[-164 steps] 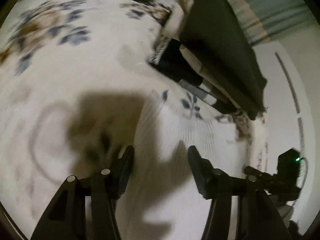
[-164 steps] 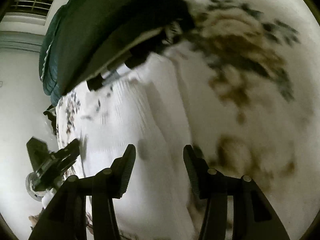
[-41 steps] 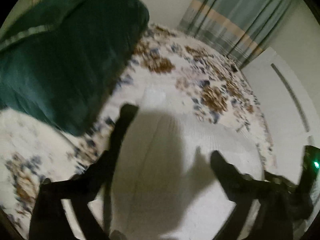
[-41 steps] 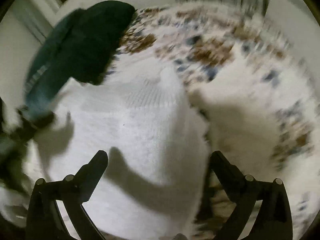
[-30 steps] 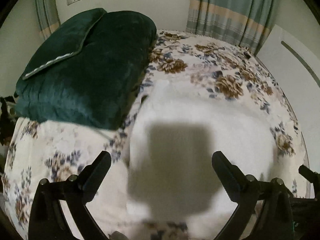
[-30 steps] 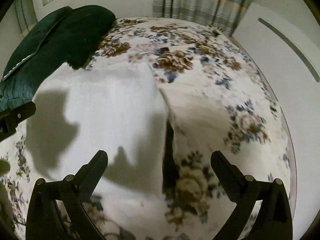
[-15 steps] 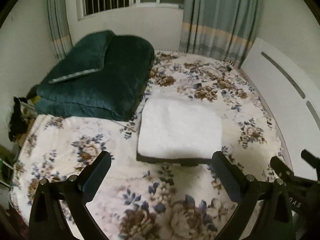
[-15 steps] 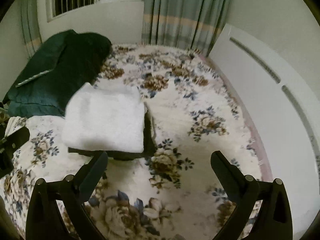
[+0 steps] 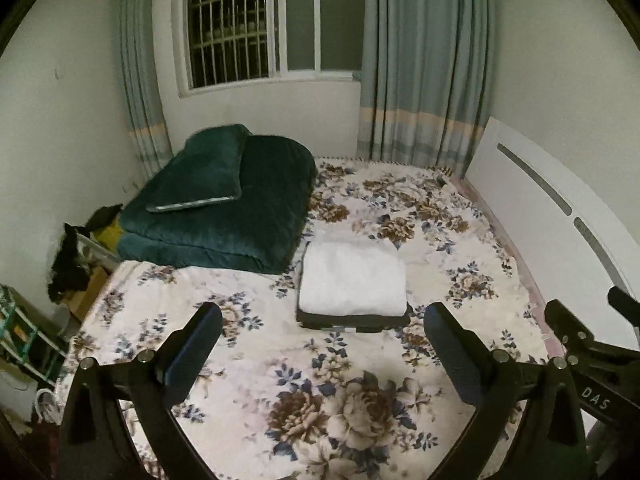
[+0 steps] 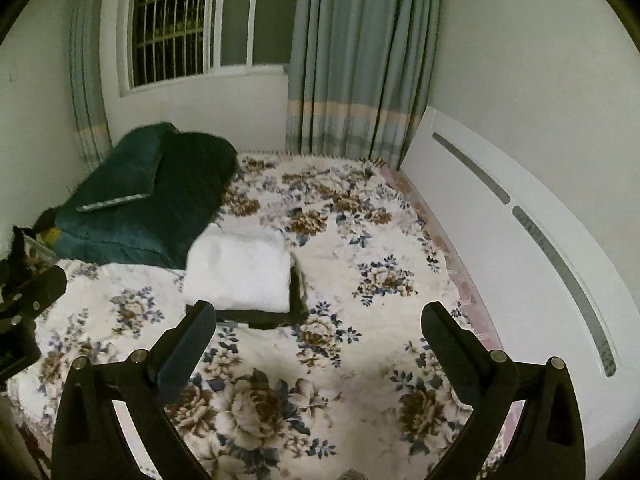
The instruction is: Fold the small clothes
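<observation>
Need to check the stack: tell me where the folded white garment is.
In both wrist views the folded white garment lies mid-bed on a dark folded item, just right of the green quilt.

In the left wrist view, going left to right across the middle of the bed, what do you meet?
Dark green folded quilt → folded white garment lying on a dark folded item → bare floral bedspread → white headboard.

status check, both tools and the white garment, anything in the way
Left tool open, empty, held above the bed. Right tool open, empty. White garment folded, lying on a dark folded item. Nothing in the way.
</observation>
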The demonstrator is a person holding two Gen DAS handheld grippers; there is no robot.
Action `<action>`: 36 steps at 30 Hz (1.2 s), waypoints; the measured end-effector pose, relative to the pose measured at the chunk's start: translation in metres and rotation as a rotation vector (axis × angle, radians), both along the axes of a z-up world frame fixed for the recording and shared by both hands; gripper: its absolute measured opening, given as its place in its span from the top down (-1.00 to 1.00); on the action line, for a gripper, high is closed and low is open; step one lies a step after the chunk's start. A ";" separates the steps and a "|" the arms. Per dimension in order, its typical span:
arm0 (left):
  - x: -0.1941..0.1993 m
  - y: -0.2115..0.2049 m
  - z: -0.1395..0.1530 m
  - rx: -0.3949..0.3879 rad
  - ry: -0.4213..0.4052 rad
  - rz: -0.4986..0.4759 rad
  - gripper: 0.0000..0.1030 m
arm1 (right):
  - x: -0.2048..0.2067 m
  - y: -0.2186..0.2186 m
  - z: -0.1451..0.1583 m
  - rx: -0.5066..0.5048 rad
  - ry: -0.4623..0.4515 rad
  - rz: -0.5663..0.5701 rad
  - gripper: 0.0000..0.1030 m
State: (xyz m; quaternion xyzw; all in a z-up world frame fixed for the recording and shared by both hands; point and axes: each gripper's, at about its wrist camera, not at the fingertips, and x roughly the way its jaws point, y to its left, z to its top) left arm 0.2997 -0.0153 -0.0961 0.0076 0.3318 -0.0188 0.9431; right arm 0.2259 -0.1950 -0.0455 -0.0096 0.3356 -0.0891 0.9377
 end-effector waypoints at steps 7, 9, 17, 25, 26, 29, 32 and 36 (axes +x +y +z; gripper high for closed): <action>-0.048 0.008 0.025 -0.014 -0.028 0.016 -1.00 | -0.072 0.007 0.050 0.013 -0.071 0.011 -1.00; -0.059 0.009 0.031 -0.013 -0.039 0.014 -1.00 | -0.083 0.009 0.058 0.022 -0.080 0.016 -1.00; -0.092 0.005 0.041 -0.011 -0.065 0.007 -1.00 | -0.126 0.013 0.079 0.022 -0.117 0.034 -1.00; -0.105 0.003 0.045 -0.008 -0.075 0.015 -1.00 | -0.138 0.014 0.087 0.026 -0.125 0.044 -1.00; -0.106 0.003 0.046 -0.008 -0.076 0.016 -1.00 | -0.138 0.015 0.088 0.025 -0.126 0.047 -1.00; -0.107 0.003 0.046 -0.009 -0.077 0.015 -1.00 | -0.138 0.015 0.089 0.024 -0.126 0.047 -1.00; -0.106 0.003 0.047 -0.007 -0.081 0.020 -1.00 | -0.138 0.015 0.088 0.025 -0.125 0.046 -1.00; -0.105 0.003 0.049 -0.005 -0.081 0.025 -1.00 | -0.141 0.016 0.088 0.023 -0.125 0.046 -1.00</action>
